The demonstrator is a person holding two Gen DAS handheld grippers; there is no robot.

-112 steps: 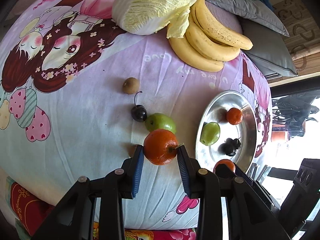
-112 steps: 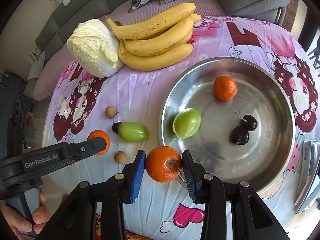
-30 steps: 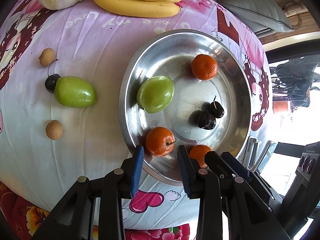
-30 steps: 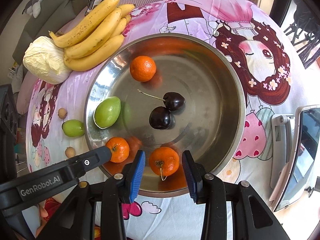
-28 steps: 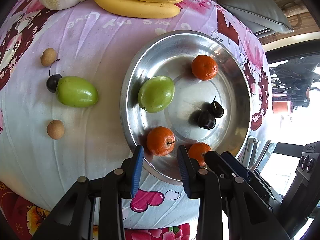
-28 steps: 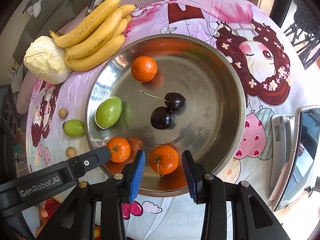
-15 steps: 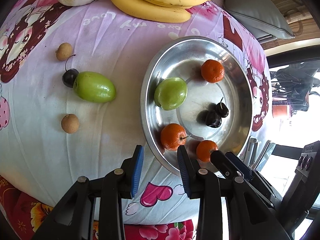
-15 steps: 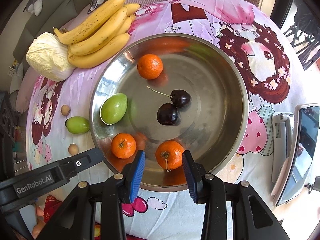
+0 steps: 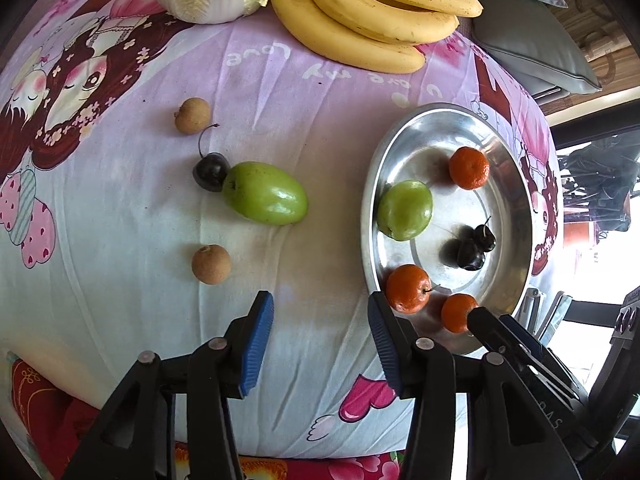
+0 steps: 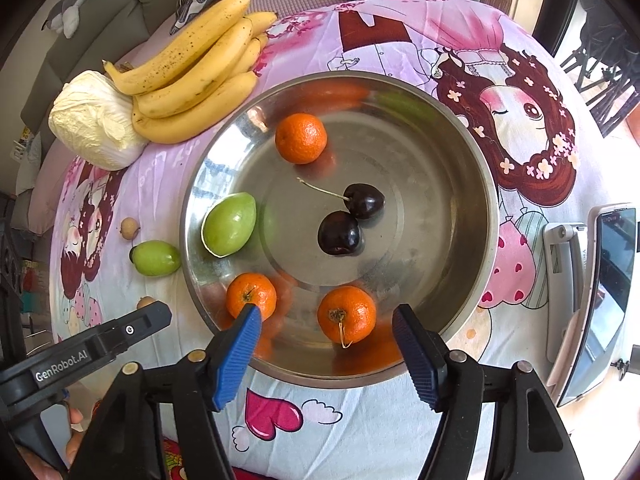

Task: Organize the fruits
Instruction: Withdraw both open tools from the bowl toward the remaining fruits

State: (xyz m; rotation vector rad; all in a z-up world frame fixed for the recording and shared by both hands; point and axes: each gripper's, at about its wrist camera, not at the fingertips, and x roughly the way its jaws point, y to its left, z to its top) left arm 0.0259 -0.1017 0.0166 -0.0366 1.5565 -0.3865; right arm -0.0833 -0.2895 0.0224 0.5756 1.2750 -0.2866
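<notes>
My left gripper [image 9: 320, 320] and right gripper [image 10: 326, 334] have just spread their fingers; both hold nothing. Two oranges sit at the bowl's [image 10: 472, 184] six o'clock rim. The green fruit [image 9: 265, 193] could roll away if bumped. I read "GenRobot.AI" and "Love" on the worktop cloth [image 9: 328, 128].

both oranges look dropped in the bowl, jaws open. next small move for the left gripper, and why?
Probably slide the left gripper toward the nearest brown longan and centre its jaws over it. Both sets of jaws have just been opening, with nothing between the left ones; the two oranges sit free in the metal bowl. That longan lies loose on the tablecloth, closest to the left fingertips.
</notes>
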